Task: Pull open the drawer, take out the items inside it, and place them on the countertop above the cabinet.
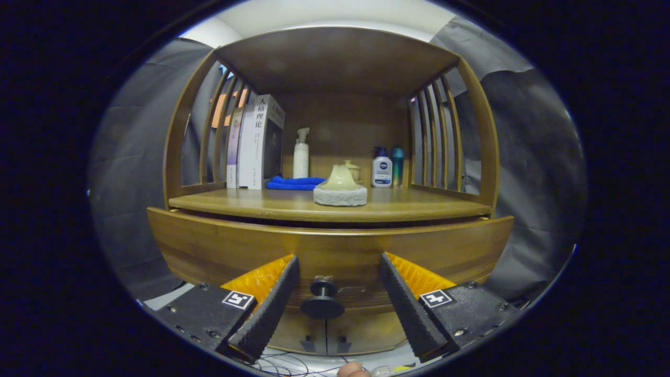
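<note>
- Closest in: the tongs [332,301] are spread wide with nothing in them, and the drawer's dark round knob [322,299] sits right in the gap between the two fingers, touching neither.
- Risk here, I reckon: the knob is small next to that spread, so if the fingers close while off-centre one pad hits first and it just slides off. A smooth round knob could also slip out mid-pull.
- The drawer [330,251] front looks pushed in or very nearly; can't see inside, so no idea what's in there, if anything.
- A crooked pull could jam the drawer on its runners or drag the whole cabinet forward.
- Up on the worktop [419,208]: a pale cone-shaped thing on a grey sponge-like pad [340,187] sits close to the front edge. A hard yank might jiggle it off.
- Further back there's a blue cloth [294,183], a white pump bottle [301,155], two small bottles [387,167] and some books [256,141] standing at the left. It's fairly crowded, so free landing room is mostly the front corners.
</note>
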A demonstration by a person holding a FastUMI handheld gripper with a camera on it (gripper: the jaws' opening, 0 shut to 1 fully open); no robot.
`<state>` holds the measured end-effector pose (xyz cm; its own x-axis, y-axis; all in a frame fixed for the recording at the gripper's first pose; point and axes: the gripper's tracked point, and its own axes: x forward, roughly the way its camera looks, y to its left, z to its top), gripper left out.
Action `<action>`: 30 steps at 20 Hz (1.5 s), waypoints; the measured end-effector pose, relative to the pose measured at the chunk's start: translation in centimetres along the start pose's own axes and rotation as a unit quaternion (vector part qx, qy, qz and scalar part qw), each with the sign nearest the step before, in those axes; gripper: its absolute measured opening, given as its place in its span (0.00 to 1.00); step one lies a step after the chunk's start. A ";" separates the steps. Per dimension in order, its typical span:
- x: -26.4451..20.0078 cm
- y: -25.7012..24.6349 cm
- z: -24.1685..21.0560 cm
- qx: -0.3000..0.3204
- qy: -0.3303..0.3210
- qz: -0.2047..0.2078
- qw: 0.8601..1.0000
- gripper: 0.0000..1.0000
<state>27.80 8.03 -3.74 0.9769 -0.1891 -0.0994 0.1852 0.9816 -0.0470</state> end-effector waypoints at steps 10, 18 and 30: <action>2.9 -0.4 0.1 0.012 0.012 0.007 1.000 1.00; 3.5 -0.7 -0.5 0.008 0.021 0.009 1.000 1.00; -4.3 -1.8 4.3 0.022 -0.009 0.051 0.998 1.00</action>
<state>23.67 7.16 1.03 0.9925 -0.0882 -0.0845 0.0889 0.9960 0.0053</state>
